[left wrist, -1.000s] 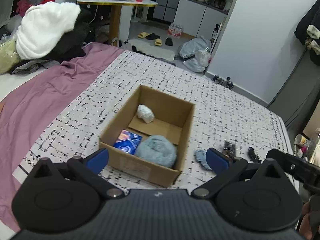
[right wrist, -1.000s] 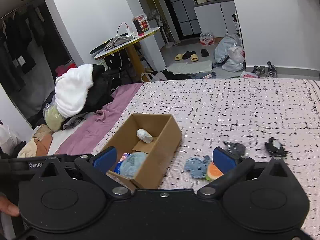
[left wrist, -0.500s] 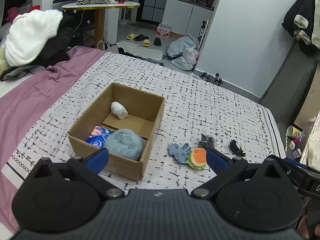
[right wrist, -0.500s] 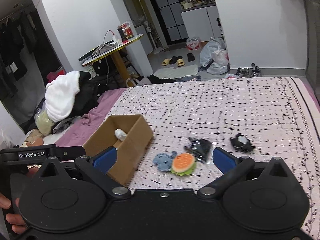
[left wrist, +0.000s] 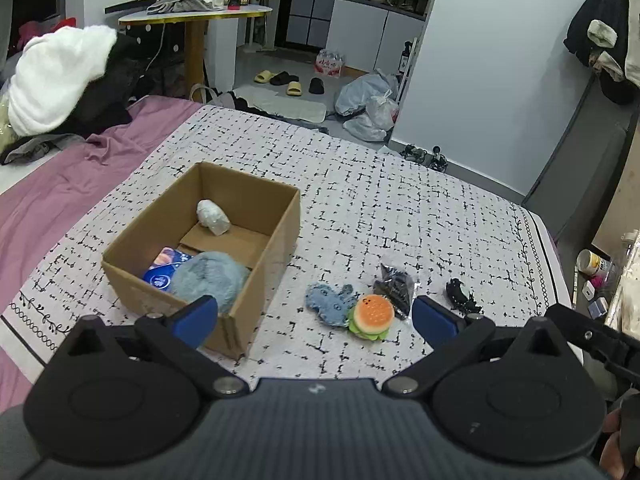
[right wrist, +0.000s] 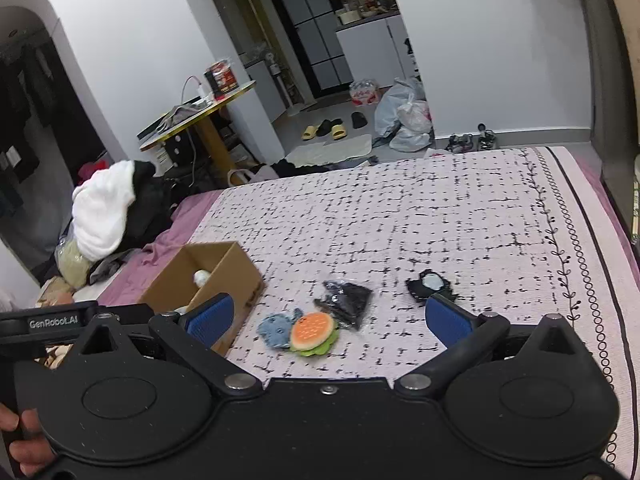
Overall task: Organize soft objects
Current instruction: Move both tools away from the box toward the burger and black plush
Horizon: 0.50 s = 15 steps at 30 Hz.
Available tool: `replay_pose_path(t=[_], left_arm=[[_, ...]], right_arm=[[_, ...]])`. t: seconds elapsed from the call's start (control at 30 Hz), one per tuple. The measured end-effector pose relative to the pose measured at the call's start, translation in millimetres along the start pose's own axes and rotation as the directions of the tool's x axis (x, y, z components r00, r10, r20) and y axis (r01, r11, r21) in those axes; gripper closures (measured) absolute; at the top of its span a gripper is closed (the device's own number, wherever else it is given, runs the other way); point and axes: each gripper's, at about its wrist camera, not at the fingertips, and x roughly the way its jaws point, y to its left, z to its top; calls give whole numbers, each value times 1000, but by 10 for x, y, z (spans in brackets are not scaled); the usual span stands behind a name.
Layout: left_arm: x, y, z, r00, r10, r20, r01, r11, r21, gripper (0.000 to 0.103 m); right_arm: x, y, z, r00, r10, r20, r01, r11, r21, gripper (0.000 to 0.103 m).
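Left gripper (left wrist: 315, 316): held above the near edge of the bed (left wrist: 400, 216), jaws spread wide, nothing between them. Left pad in line with the near corner of the cardboard box (left wrist: 276, 248); right pad beside the black packet (left wrist: 394, 286).

Right gripper (right wrist: 328, 318): likewise raised above the bed (right wrist: 440, 216), jaws spread, empty. Part of a hand (right wrist: 24, 436) seen at the lower left edge of the right wrist view, on the handle of the other gripper.

Nearest on the bed cover: burger plush (left wrist: 371, 316) touching the blue plush animal (left wrist: 330, 302) on its left. Just behind the burger, the black packet, partly overlapped by it. Further right and apart, a small black item with a pale centre (right wrist: 430, 285).

Left of the loose toys, the cardboard box, open at the top, standing flat on the cover. Inside, at the near end: a grey-blue fluffy ball (left wrist: 208, 278) against a blue printed pack (left wrist: 166, 268). At the far end: a white wrapped bundle (left wrist: 212, 217).

Beyond the bed: a purple sheet (left wrist: 60, 184), a heap of white and dark clothes (left wrist: 56, 76), a yellow-rimmed bench (left wrist: 196, 14) carrying cloth and containers, slippers (left wrist: 280, 80) and plastic bags (left wrist: 370, 100) on the floor.
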Motion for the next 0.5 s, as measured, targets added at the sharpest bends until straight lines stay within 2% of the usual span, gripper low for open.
replay_pose_path(t=[0.2, 0.5], left_arm=[[107, -195, -37, 1000, 13, 9, -13, 1000, 28, 1], [449, -445, -133, 999, 38, -30, -37, 998, 45, 3]], right_arm=[[56, -219, -34, 999, 18, 44, -19, 999, 28, 0], [283, -456, -53, 1000, 7, 30, -8, 999, 37, 0]])
